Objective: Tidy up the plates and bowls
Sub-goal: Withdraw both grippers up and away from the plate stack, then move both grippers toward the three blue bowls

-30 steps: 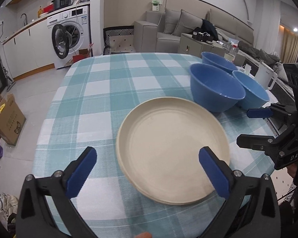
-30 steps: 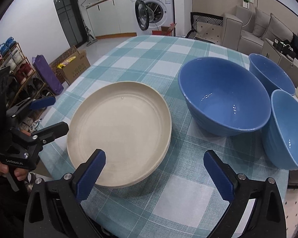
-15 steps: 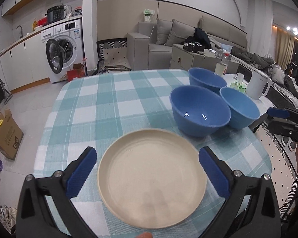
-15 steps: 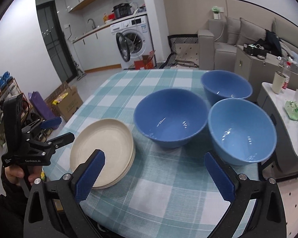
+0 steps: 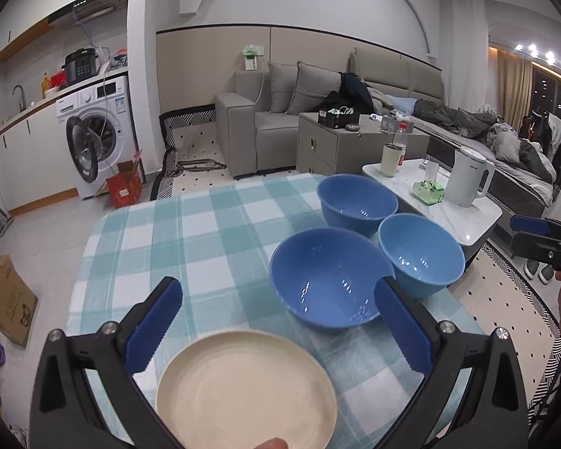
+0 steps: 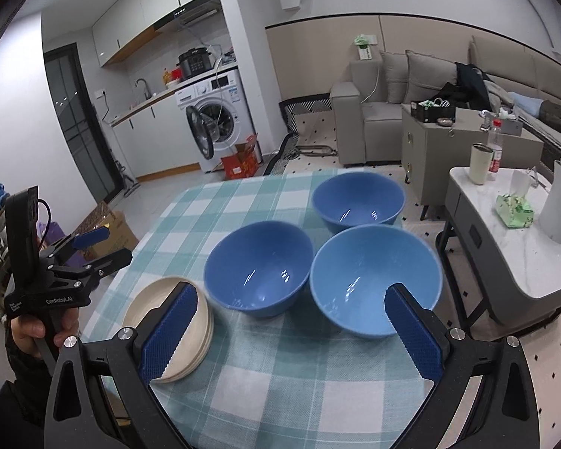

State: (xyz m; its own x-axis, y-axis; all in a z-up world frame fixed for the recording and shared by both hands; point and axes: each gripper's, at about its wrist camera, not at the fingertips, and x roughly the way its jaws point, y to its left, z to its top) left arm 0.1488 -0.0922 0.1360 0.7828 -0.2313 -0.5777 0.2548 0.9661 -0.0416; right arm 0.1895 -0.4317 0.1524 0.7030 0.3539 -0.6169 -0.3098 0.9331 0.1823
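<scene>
Though both grippers [image 5: 278,331] [image 6: 291,333] gape wide and empty, cream plates [image 6: 190,331] half hidden behind right finger [image 6: 170,333].

The left gripper [image 5: 280,331] fills the lower frame of its own view, blue-padded fingers [image 5: 154,321] spread wide, gripping nothing. The right gripper [image 6: 291,331] likewise gapes, empty. A hand [image 6: 28,331] clasps the left gripper's handle at lower left
</scene>
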